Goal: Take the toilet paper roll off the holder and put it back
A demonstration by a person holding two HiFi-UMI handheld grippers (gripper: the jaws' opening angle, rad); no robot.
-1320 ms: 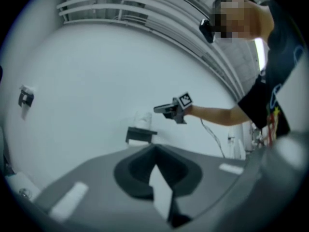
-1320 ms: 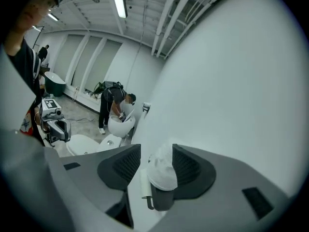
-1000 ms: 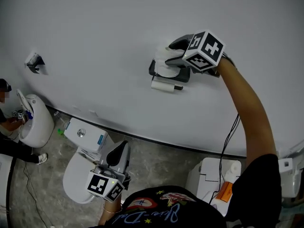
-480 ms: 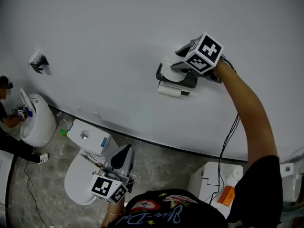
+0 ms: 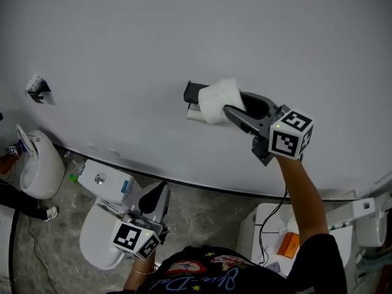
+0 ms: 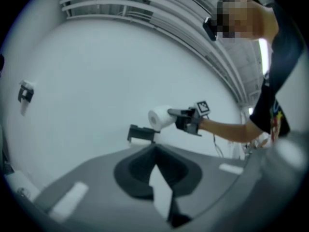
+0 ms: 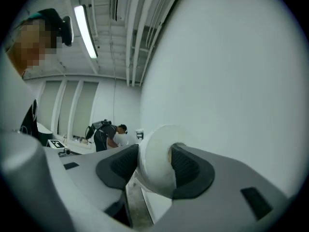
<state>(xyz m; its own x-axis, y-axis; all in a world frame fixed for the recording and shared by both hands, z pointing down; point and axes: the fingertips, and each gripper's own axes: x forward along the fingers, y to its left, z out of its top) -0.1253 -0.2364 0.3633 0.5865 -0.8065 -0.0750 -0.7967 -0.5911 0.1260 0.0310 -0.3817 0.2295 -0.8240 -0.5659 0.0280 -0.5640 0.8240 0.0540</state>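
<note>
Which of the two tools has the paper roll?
The right tool, up by the wall holder, clamped on the toilet paper roll; the left tool hangs low, empty.

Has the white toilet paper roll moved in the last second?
Yes. Clamped in the right gripper, the white toilet paper roll has come off the black wall holder, rightward in the head view.

Your head camera is looking steeply down from above your chest, facing the wall (image 5: 122, 35), with a toilet (image 5: 98, 234) at the near left. The camera on your left gripper (image 5: 158, 190) is sitting low and well back, looking up at the wall. The camera on your right gripper (image 5: 236, 105) is riding close against the wall, with the roll (image 7: 157, 161) filling its middle. All three views are sharing the roll, and the head and left gripper views are also sharing the holder (image 5: 195, 92).
</note>
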